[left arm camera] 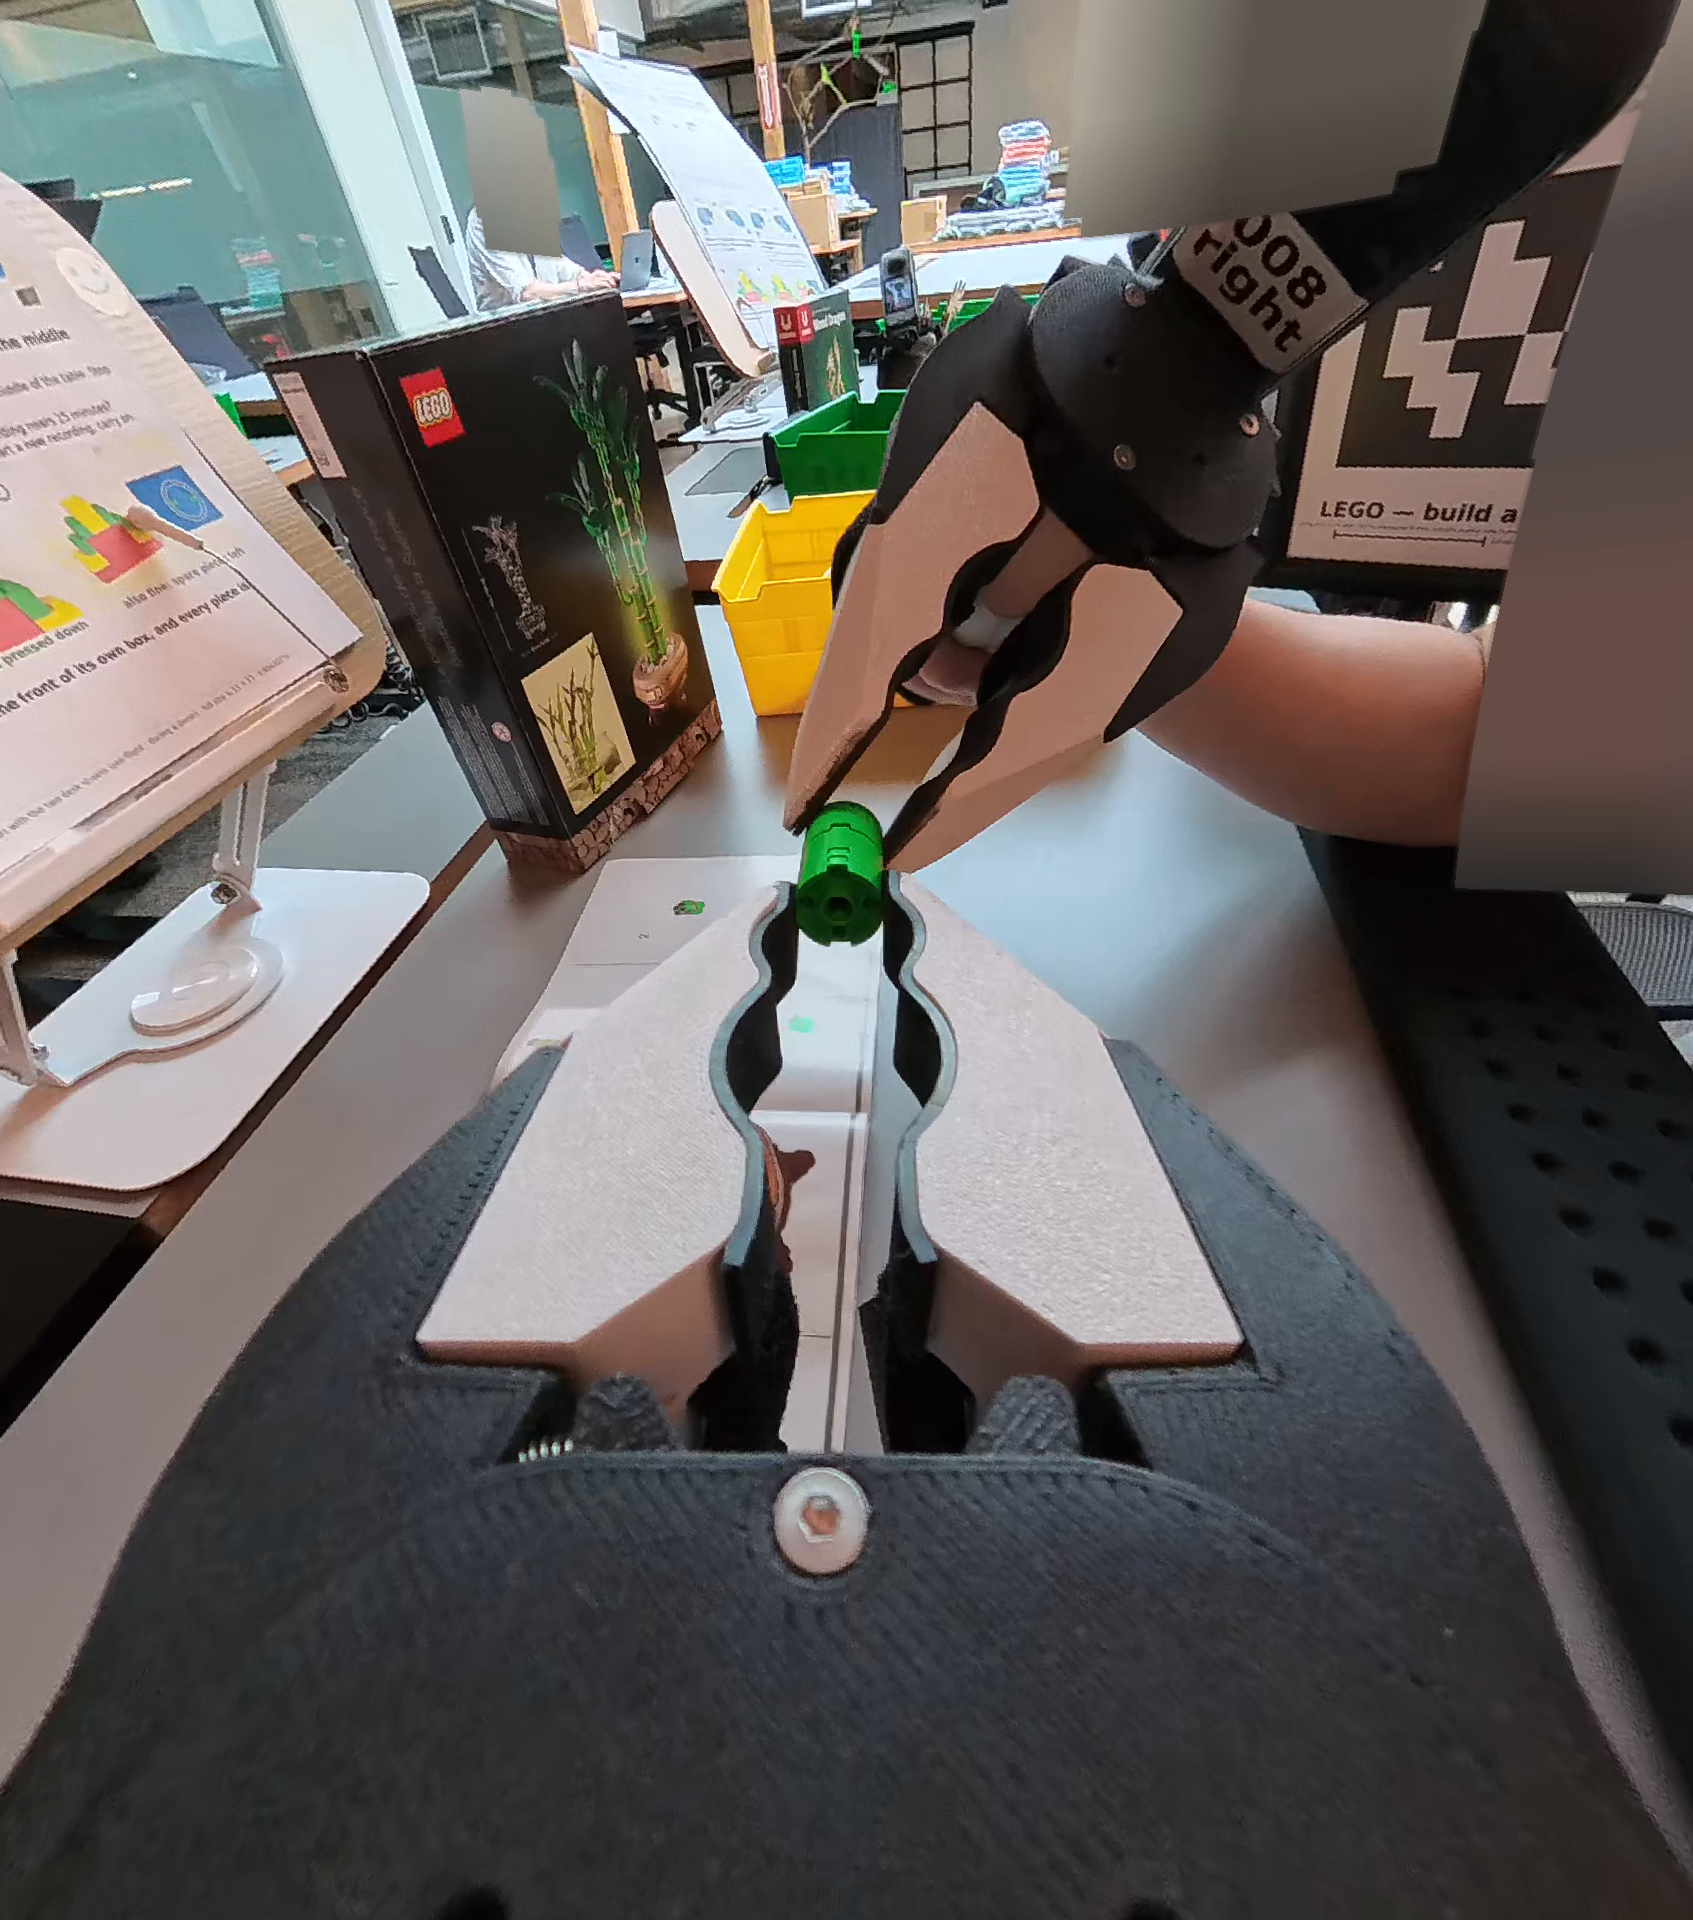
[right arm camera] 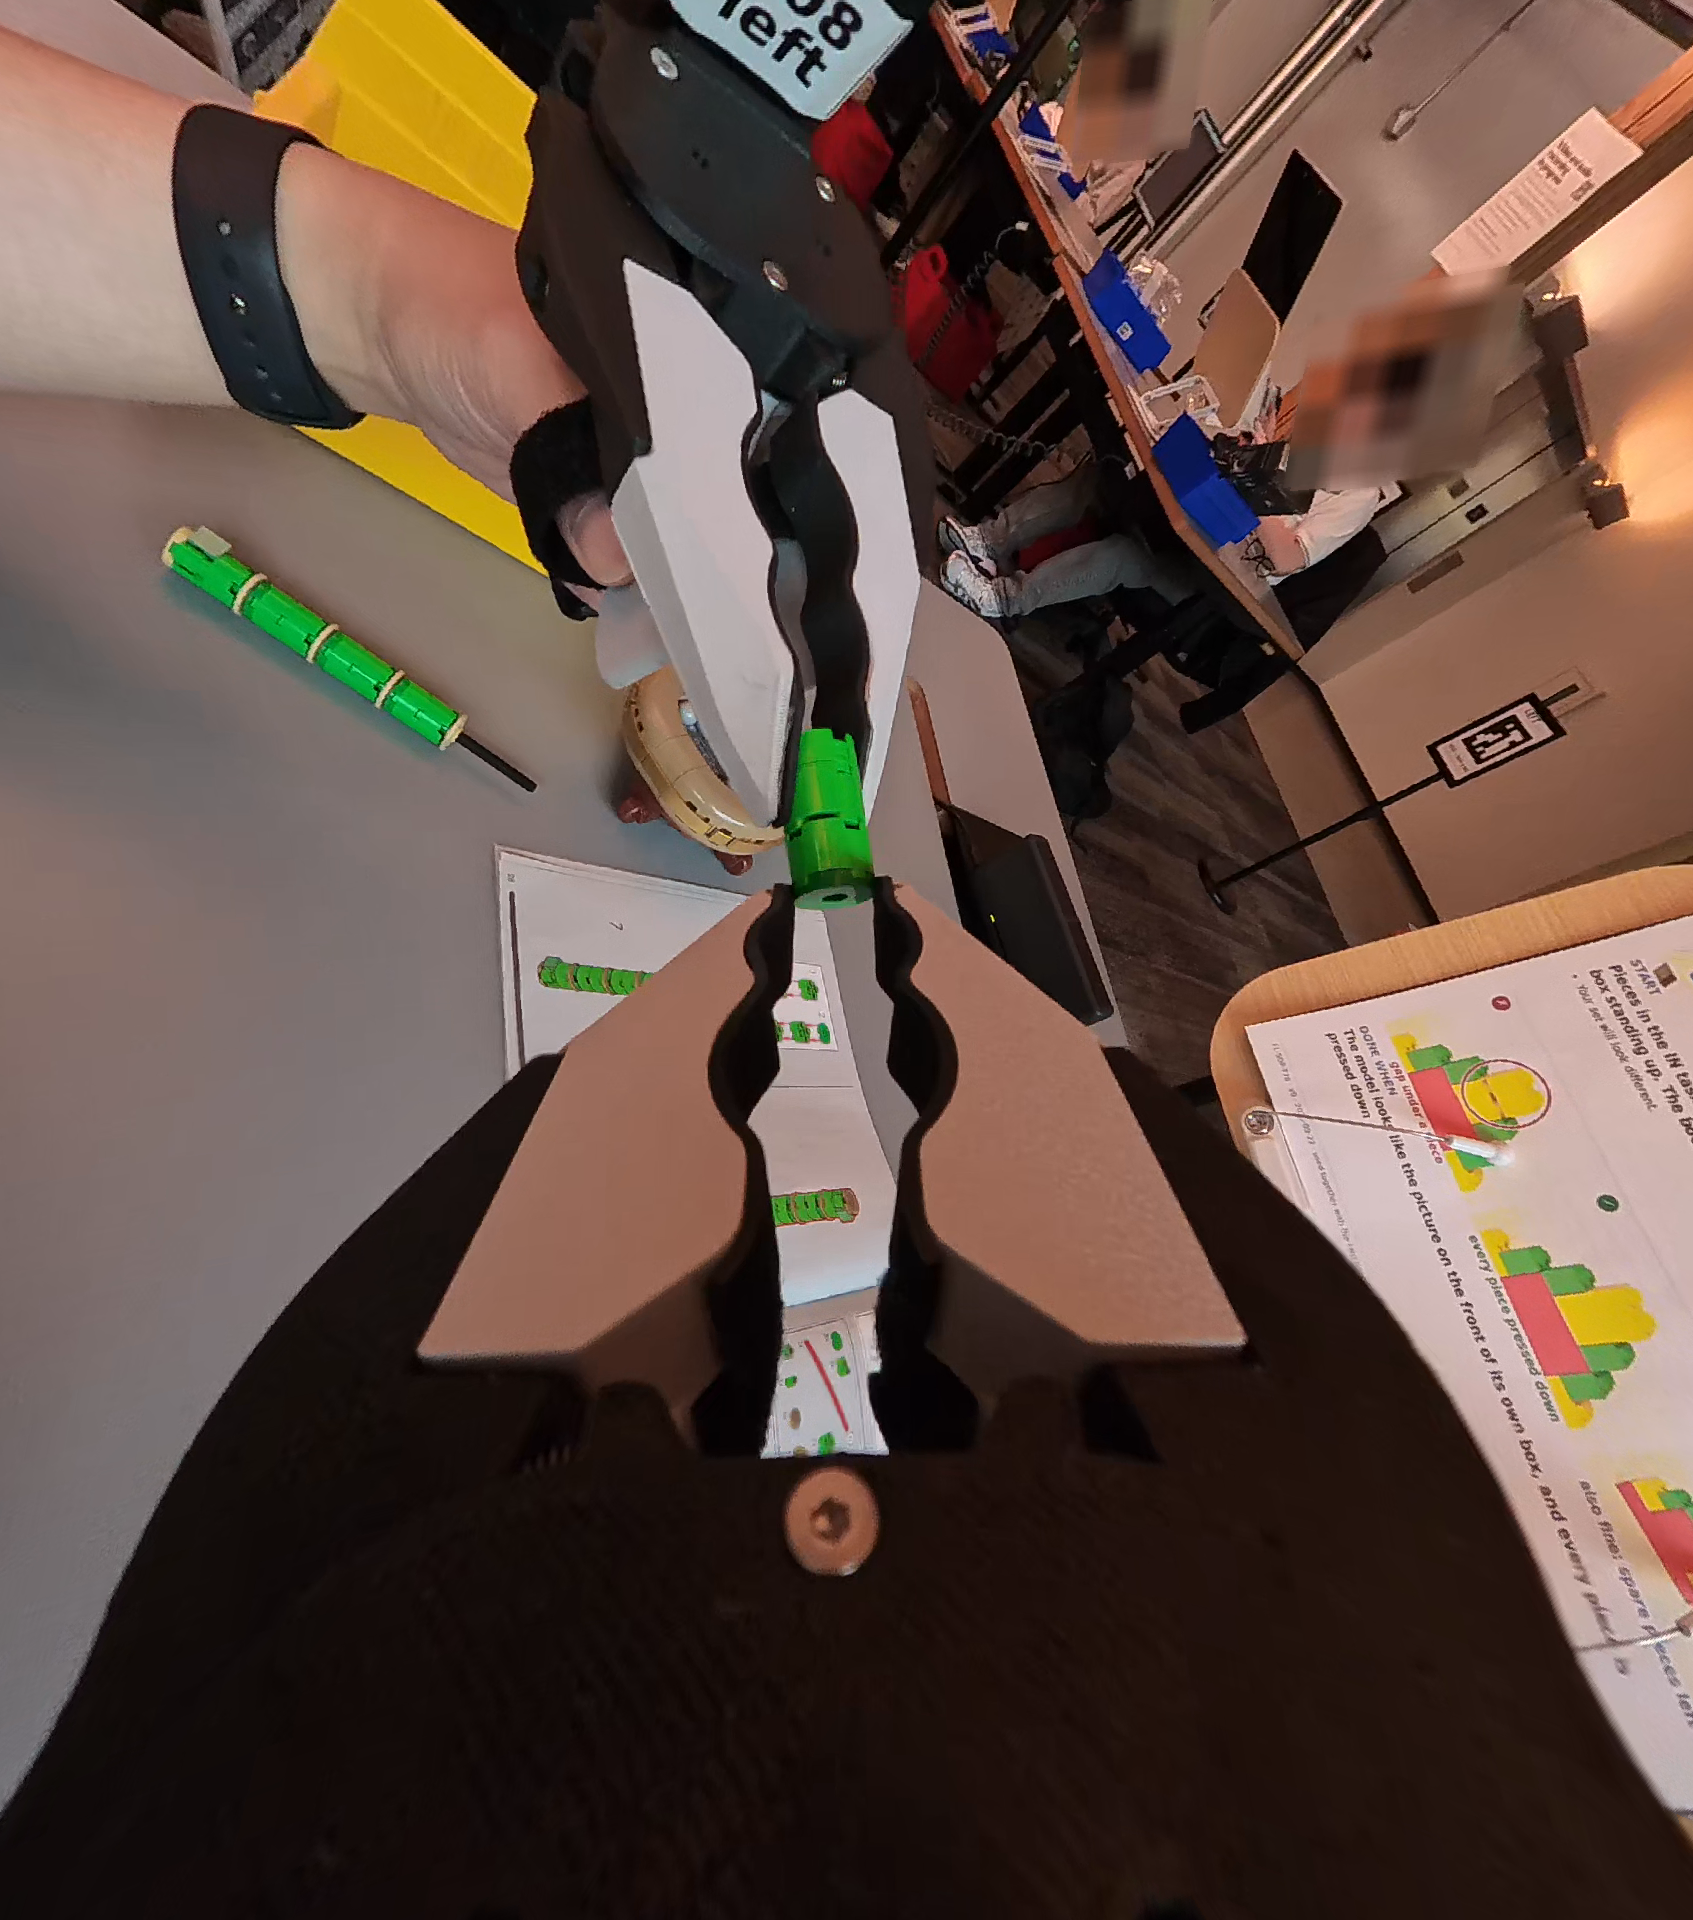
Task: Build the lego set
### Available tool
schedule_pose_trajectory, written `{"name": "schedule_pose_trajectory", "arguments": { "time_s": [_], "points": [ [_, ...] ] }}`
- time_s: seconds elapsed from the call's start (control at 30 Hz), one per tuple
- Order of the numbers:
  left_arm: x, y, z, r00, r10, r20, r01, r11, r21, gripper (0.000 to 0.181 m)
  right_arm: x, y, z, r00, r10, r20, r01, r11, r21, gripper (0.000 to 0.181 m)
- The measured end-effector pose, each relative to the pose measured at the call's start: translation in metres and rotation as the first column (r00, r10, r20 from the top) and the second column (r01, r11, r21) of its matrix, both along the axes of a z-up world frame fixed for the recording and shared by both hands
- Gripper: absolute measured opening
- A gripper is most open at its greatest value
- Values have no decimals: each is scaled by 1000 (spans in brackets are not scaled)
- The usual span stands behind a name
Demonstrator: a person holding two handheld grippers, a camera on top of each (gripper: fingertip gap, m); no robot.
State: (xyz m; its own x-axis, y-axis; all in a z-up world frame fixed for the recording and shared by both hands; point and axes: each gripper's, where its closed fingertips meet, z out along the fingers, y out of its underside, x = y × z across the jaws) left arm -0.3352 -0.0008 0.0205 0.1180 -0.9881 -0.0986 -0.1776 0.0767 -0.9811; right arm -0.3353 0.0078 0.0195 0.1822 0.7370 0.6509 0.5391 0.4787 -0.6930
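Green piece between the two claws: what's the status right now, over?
Left gripper and right gripper both shut on green cylinder piece, held above table. Finished green stalk lies apart. Nothing in the way.

Sheet (left arm camera: pixel 83 436) on the stand: cut by the left edge in the left wrist view, by the right edge in the right wrist view. Booklet (right arm camera: pixel 603 935) on the table: largely hidden behind the right gripper (right arm camera: pixel 829 896). Tan round model (right arm camera: pixel 686 774): half covered by the left gripper (right arm camera: pixel 816 805). Yellow bin (left arm camera: pixel 780 613): partly behind the right gripper, cut off at the top of the right wrist view. Far desks: blurred, too small to tell.
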Motion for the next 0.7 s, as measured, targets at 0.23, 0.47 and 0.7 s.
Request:
{"name": "schedule_pose_trajectory", "arguments": {
  "time_s": [0.23, 0.47, 0.7],
  "points": [
    [-1, 2, -3, 999, 14, -32, -14, 1000, 12, 14, -2, 3, -3, 1000, -27, -1, 27, 999, -19, 13],
    [-2, 6, -9, 996, 44, -77, -43, 999, 19, 14, -3, 7, -9, 998, -57, 12, 58, 997, -43, 12],
    [-2, 5, -12, 995, 34, -92, -32, 999, 23, 14, -5, 5, -12, 999, -41, 14, 42, 997, -58, 12]
  ]
}}
